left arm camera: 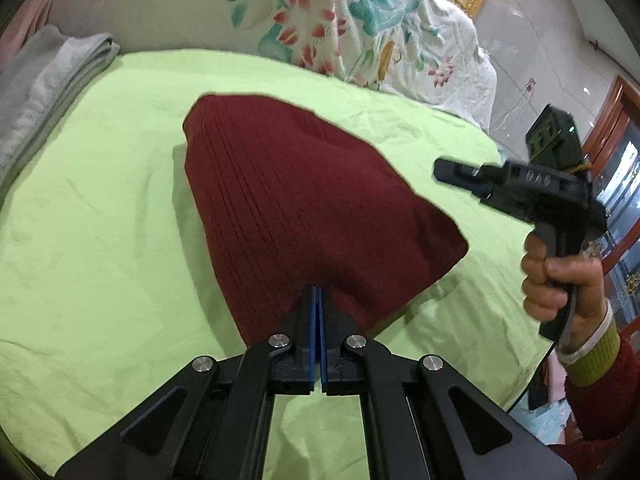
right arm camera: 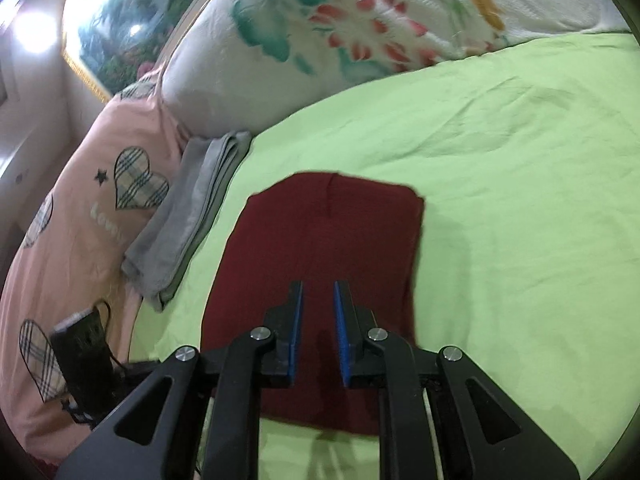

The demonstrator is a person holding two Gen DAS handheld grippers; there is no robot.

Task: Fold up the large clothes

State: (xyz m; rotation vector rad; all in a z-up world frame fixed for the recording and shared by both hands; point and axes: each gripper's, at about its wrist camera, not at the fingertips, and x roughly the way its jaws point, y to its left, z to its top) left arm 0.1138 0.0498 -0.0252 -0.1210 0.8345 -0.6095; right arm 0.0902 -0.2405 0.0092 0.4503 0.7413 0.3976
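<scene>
Left tongs clenched on ribbed maroon knit garment, right tongs released, wrinkled green sheet

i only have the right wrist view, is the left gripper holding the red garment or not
Observer: Yes, the left gripper is shut on the near edge of the dark red garment.
Operator: where is my right gripper from over there
Observer: The right gripper is in the air off the garment's right side, touching nothing.
Operator: is the garment lying flat
Observer: Not at the pinched edge; it rises off the green sheet there.
</scene>
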